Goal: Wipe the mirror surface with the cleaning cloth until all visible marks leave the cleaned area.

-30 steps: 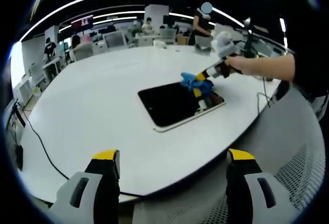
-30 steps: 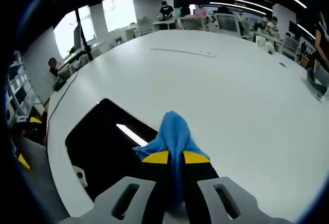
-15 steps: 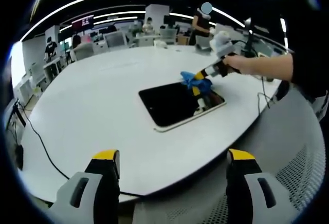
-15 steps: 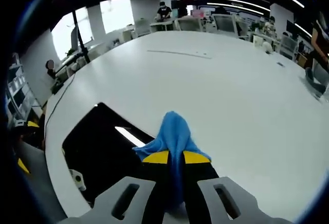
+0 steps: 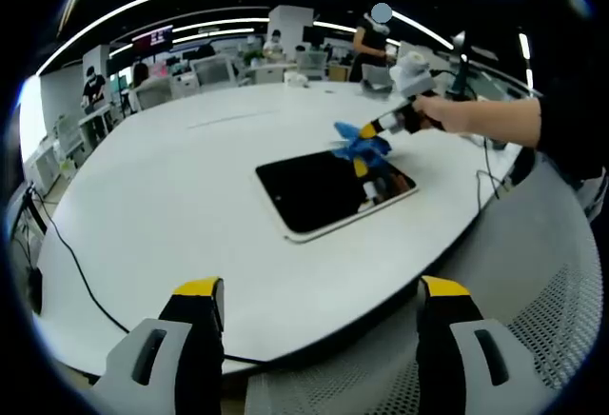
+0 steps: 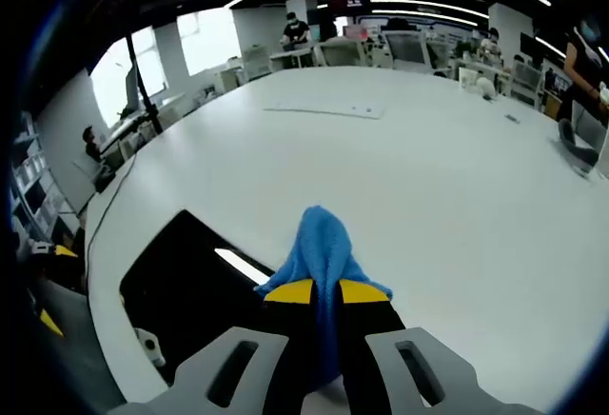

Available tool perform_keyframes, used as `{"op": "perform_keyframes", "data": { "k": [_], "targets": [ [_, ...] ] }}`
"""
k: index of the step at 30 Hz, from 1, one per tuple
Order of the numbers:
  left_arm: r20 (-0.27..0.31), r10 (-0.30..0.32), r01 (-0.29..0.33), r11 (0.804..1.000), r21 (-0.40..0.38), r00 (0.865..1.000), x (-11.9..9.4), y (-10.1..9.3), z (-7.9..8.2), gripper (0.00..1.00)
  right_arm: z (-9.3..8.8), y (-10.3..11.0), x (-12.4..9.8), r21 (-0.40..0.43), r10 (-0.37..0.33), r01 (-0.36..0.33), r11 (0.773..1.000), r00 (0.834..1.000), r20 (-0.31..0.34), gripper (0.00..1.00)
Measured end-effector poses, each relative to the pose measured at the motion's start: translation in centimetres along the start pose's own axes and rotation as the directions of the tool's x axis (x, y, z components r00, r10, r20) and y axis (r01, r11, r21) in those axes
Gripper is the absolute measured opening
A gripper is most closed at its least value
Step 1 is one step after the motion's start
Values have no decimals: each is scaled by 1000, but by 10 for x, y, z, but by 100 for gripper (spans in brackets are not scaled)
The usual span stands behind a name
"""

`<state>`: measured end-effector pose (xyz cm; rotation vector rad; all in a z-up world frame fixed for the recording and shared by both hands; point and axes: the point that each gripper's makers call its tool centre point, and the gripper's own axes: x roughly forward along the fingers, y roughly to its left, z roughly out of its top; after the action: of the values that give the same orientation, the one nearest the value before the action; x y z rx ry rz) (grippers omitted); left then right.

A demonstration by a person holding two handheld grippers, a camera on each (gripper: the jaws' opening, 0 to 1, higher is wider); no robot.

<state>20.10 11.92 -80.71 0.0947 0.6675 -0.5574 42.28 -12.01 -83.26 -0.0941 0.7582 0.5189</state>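
The right gripper (image 6: pixel 325 291) has its two yellow-tipped jaws pressed together on a blue cleaning cloth (image 6: pixel 320 239), which bunches up and pokes out ahead of the tips. Just below and to the left of those tips lies the mirror (image 6: pixel 190 286), a dark flat panel on the white table (image 6: pixel 400 177), with a bright ceiling light reflected as a streak in the glass close to the cloth. From the left gripper view, the right gripper (image 5: pixel 369 132) is at the far corner of the mirror (image 5: pixel 319 191), held by a person's hand (image 5: pixel 447 112), and the cloth (image 5: pixel 360 144) hangs at the panel's far edge; whether it touches the glass I cannot tell. A reflection of the gripper shows in the mirror right under it.

The left gripper (image 5: pixel 319 312) sits well back from all this, at the near edge of the table (image 5: pixel 171 196), its jaws spread wide with nothing between them. A thin dark cable (image 5: pixel 81 277) trails across the table off to its left, and a mesh chair back (image 5: pixel 533 339) stands to its right.

Nothing lies between the right gripper and the mirror. Beyond the table, ahead of both grippers, are desks, monitors and office chairs, with a few people (image 5: pixel 92 87) around them under long ceiling light strips.
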Motion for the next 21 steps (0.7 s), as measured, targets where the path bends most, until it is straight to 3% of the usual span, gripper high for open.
{"op": "perform_keyframes", "data": {
  "k": [11,13,21],
  "targets": [
    [-1,4,-4,1000,6,1000,0,0,0,82,12,7,-10,-19,32,-31,999,999,34,3],
    [-1,4,-4,1000,6,1000,0,0,0,82,12,4,-12,-96,-9,12,995,999,31,3],
    [1,1,-1,1000,8,1000,0,0,0,82,10,1,-23,-43,-5,6,999,999,35,3]
  ]
}}
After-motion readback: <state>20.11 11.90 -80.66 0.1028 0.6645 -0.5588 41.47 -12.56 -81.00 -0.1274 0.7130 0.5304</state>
